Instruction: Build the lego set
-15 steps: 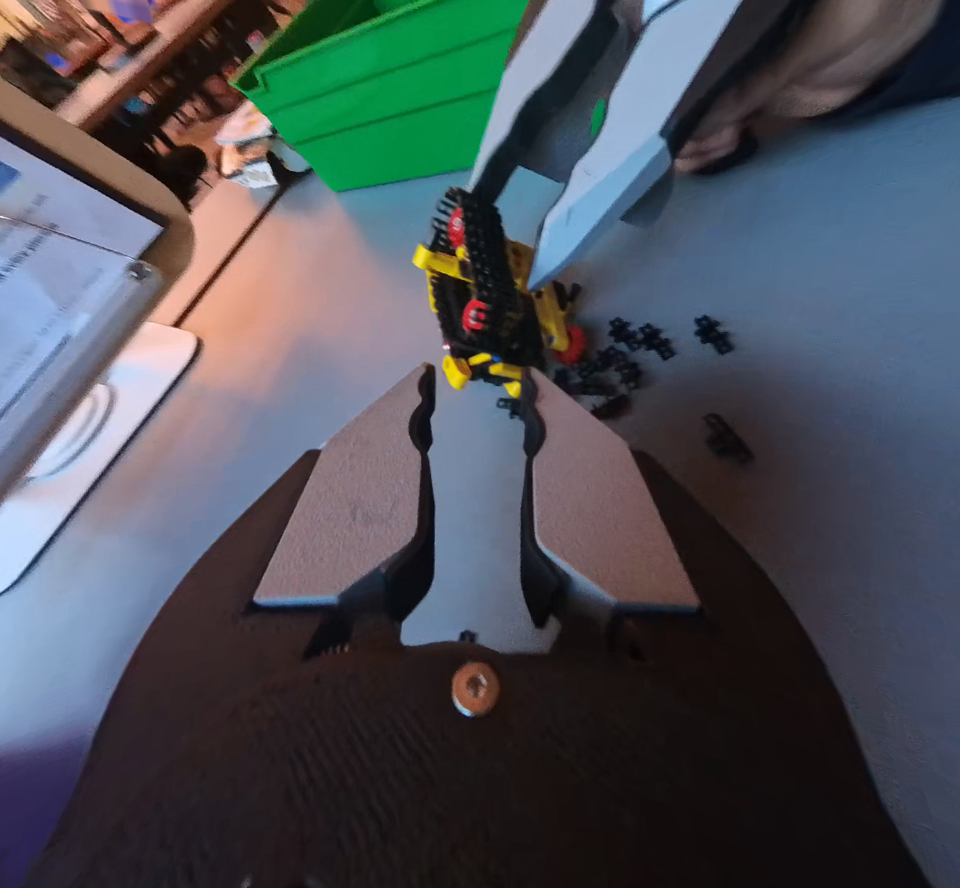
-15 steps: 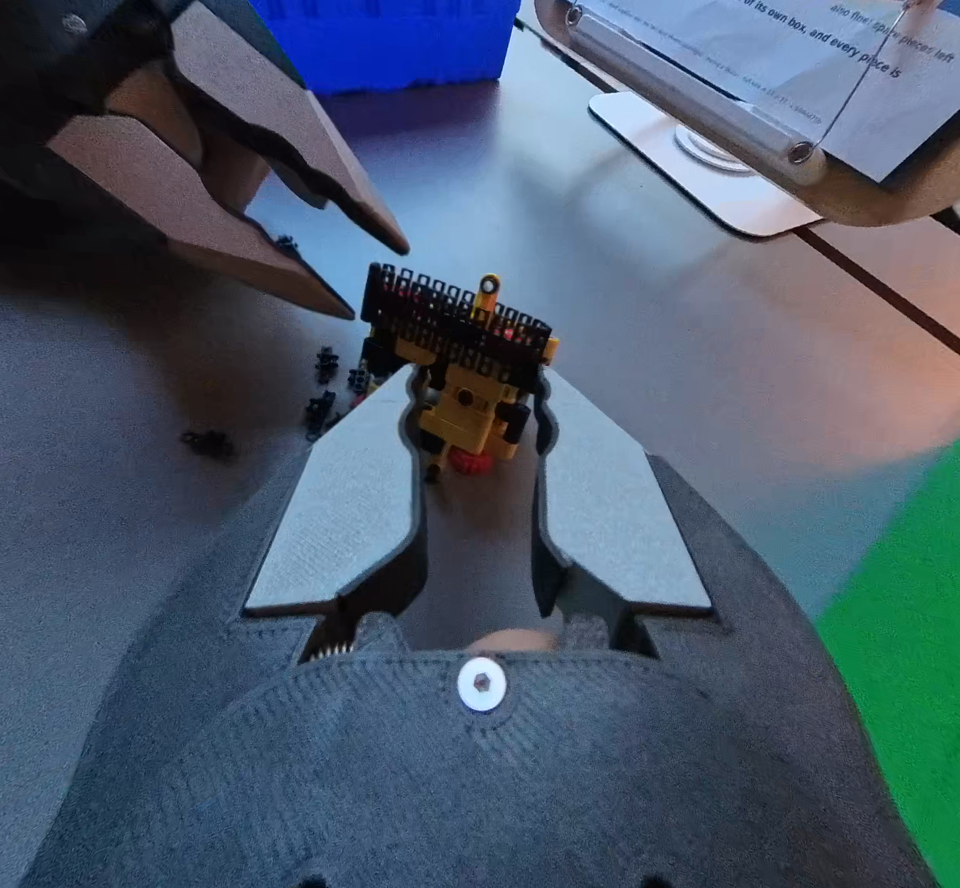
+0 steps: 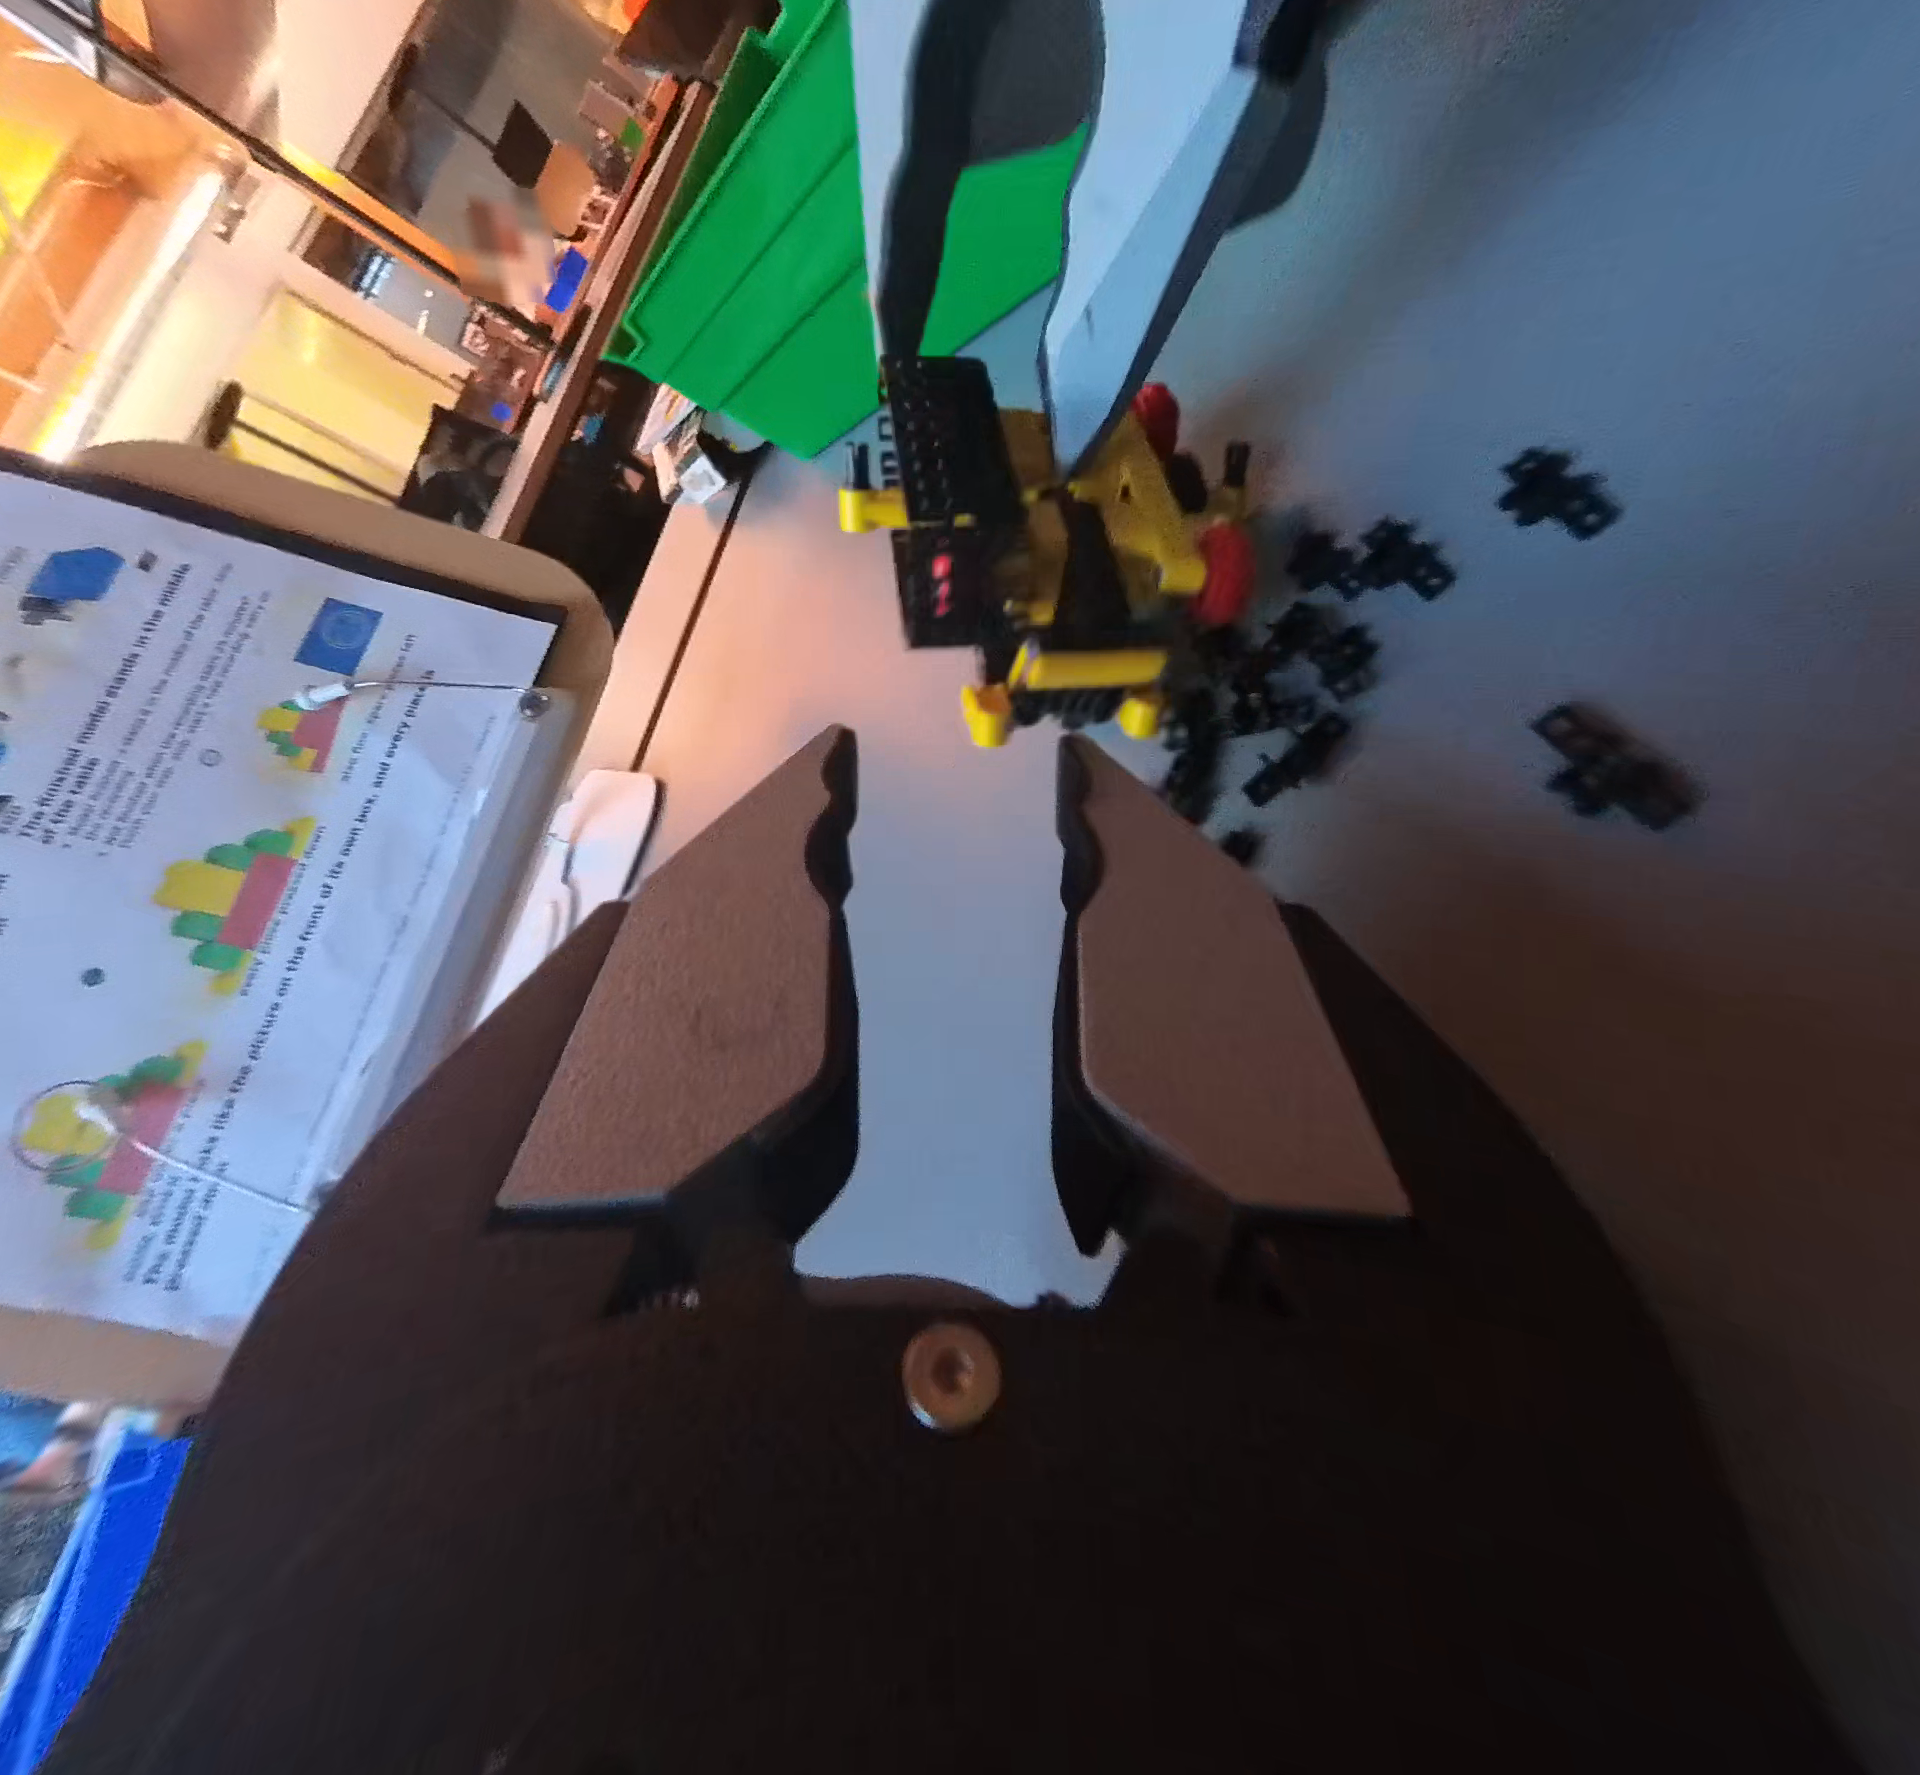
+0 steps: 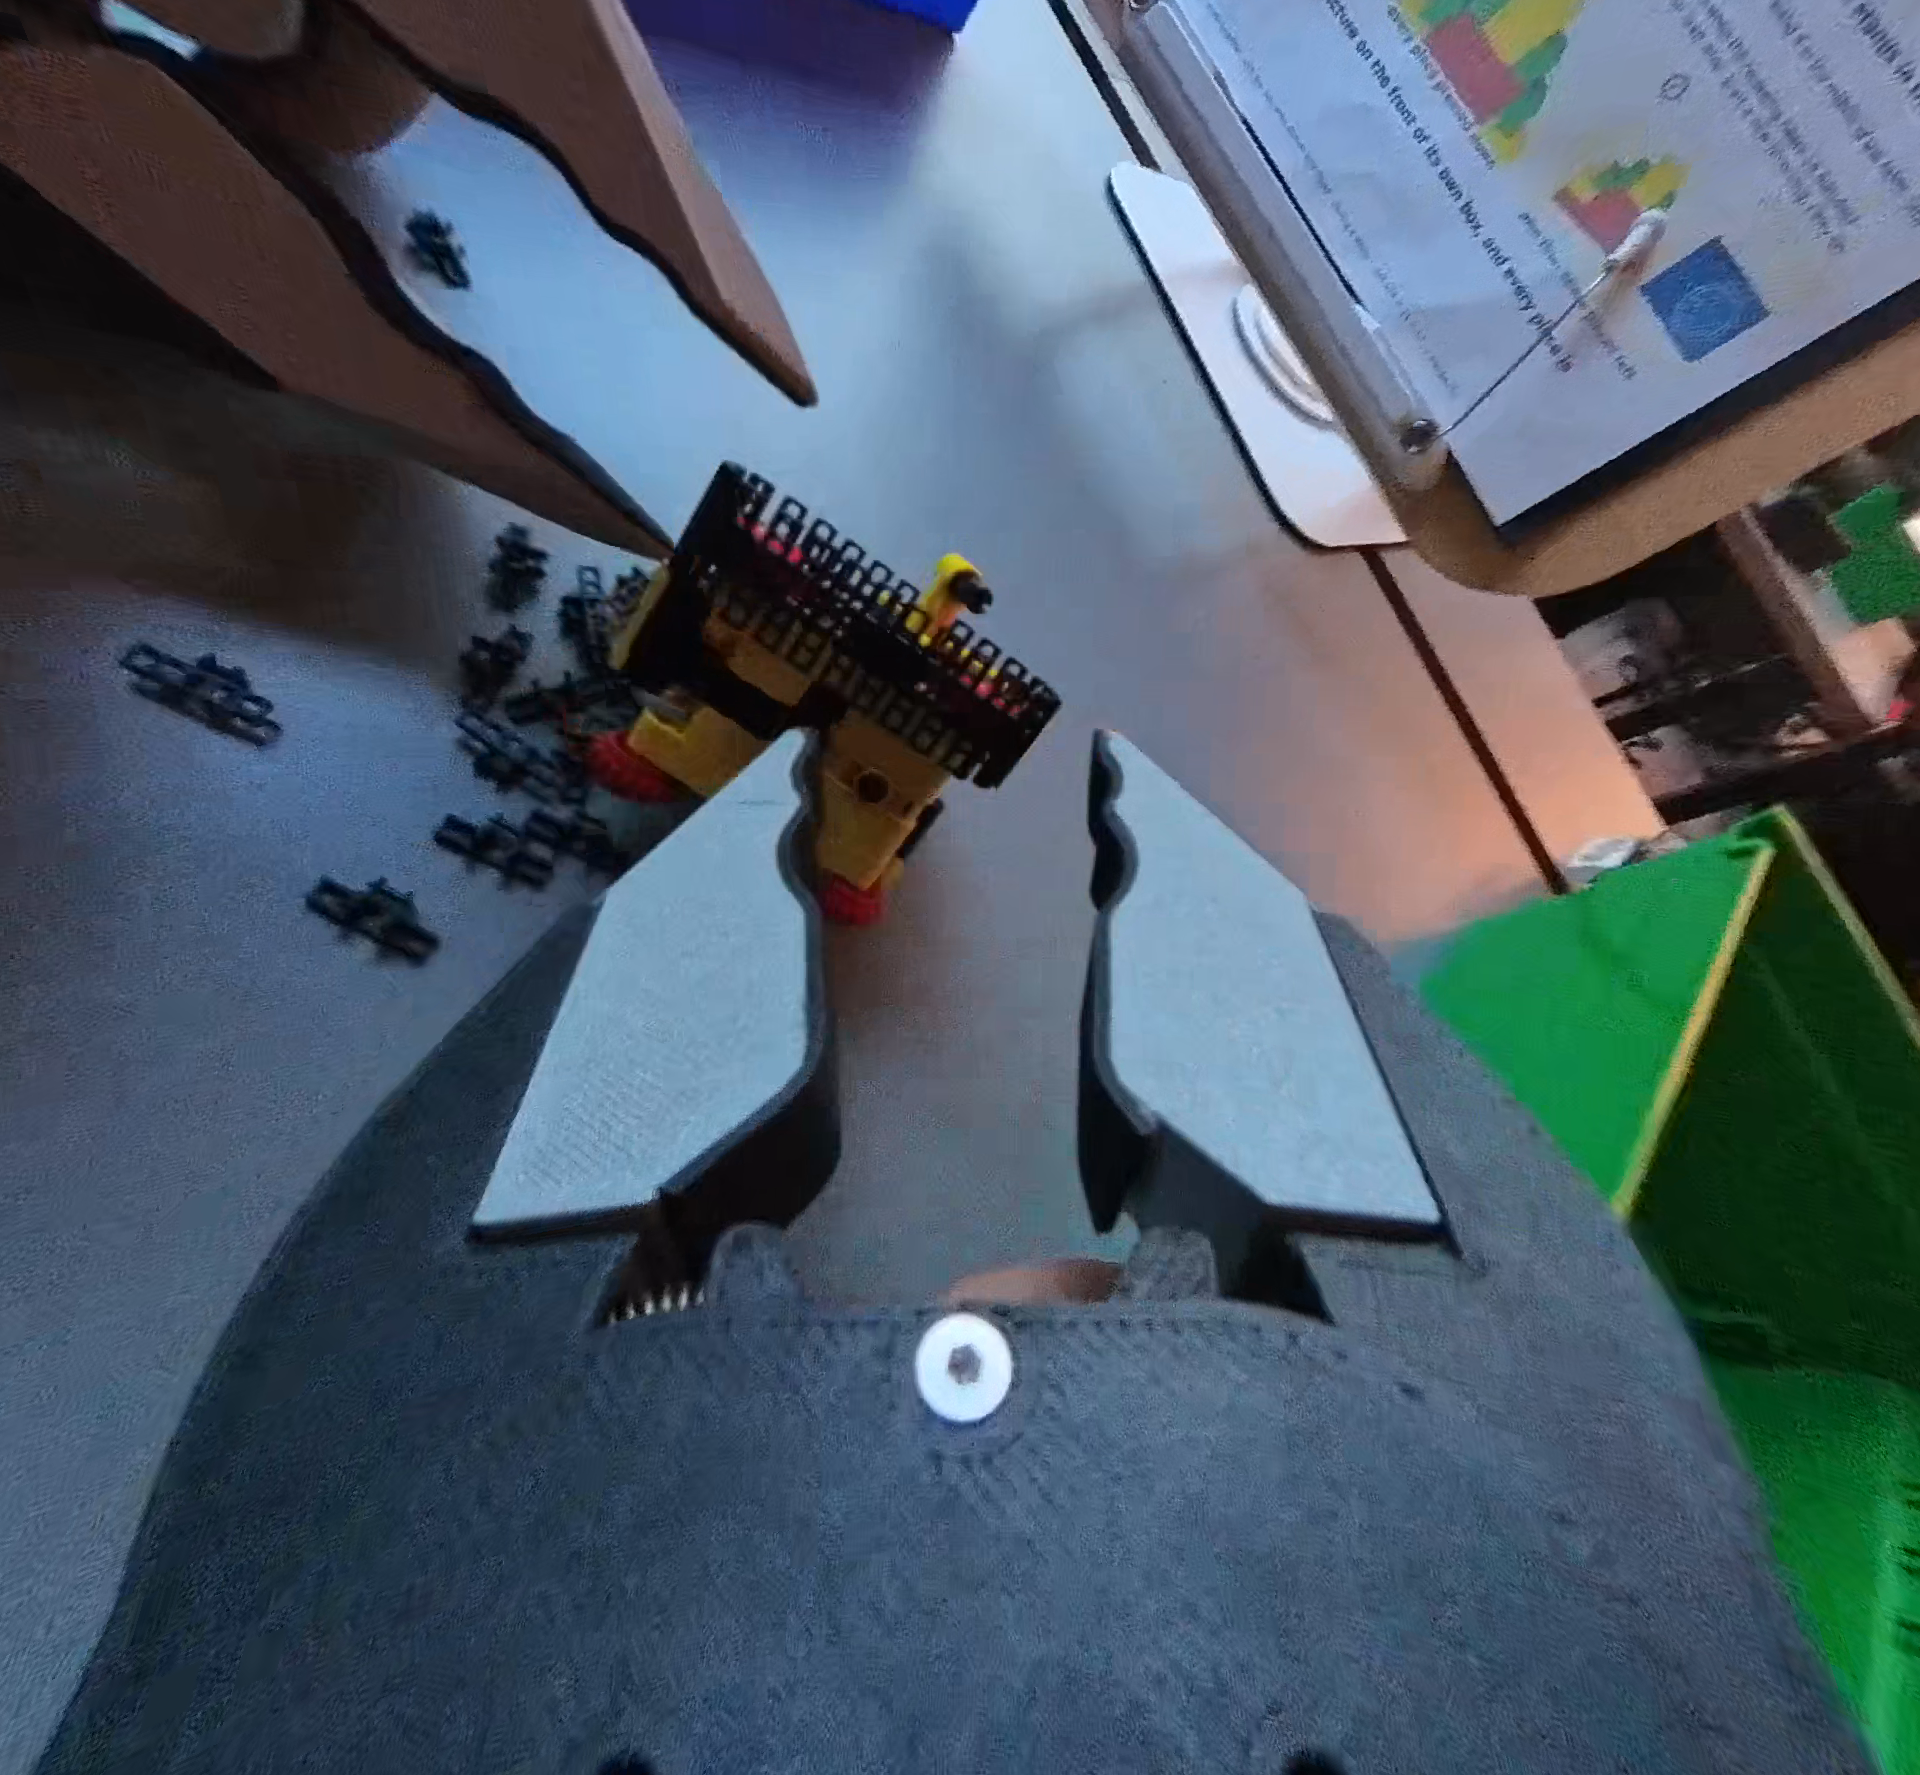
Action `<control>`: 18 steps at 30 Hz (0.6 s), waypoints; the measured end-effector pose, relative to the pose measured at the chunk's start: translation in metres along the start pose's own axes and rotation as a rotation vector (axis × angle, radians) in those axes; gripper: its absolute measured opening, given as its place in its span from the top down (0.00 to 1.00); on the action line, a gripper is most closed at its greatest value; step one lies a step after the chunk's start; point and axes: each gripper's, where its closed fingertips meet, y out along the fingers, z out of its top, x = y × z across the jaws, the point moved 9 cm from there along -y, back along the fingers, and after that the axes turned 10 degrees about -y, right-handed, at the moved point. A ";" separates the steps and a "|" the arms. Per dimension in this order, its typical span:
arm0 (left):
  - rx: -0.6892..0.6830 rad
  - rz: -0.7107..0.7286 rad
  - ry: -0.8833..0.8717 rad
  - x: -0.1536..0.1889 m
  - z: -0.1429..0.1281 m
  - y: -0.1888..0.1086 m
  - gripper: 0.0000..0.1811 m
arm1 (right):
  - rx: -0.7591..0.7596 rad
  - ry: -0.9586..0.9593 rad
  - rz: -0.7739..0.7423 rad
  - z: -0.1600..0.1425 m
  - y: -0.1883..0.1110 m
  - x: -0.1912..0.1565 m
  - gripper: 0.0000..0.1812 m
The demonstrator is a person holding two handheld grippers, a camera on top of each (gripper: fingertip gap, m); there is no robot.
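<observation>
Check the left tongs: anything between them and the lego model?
Nothing visible. The left tongs stand open with bare table up to the yellow and black lego model. The loose black track links lie off to the side, and the right tongs come at the model from the far side.

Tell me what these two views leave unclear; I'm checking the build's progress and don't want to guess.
- Lego model: its underside and far side are hidden in the right wrist view by the right gripper; motion blur smears it in the left wrist view.
- Loose black links: too small and blurred to count in either view.
- Green bin: contents hidden by its wall, cut off by the frame edge.
</observation>
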 end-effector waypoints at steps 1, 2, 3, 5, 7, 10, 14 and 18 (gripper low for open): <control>-0.006 0.014 0.019 -0.002 0.001 0.003 0.80 | -0.010 -0.060 -0.015 0.002 -0.003 0.003 0.72; 0.004 0.015 0.042 -0.002 0.002 0.005 0.80 | -0.021 -0.132 -0.028 0.004 -0.005 0.006 0.75; 0.018 0.008 0.064 -0.003 0.003 0.006 0.81 | -0.043 -0.210 -0.035 0.005 -0.007 0.008 0.76; 0.035 -0.026 0.075 -0.004 0.005 0.008 0.81 | -0.071 -0.364 -0.039 0.005 -0.009 0.009 0.77; 0.045 -0.058 0.054 -0.006 0.008 0.008 0.81 | -0.100 -0.484 -0.057 0.003 -0.009 0.012 0.78; 0.070 -0.118 0.009 -0.006 0.010 0.002 0.83 | -0.135 -0.572 -0.050 0.001 -0.002 0.016 0.81; 0.100 -0.120 -0.025 -0.010 0.014 0.005 0.82 | -0.236 -0.689 -0.075 0.000 0.014 0.011 0.80; 0.097 -0.149 -0.020 -0.012 0.014 0.007 0.91 | -0.276 -0.830 -0.136 -0.004 0.018 -0.002 0.85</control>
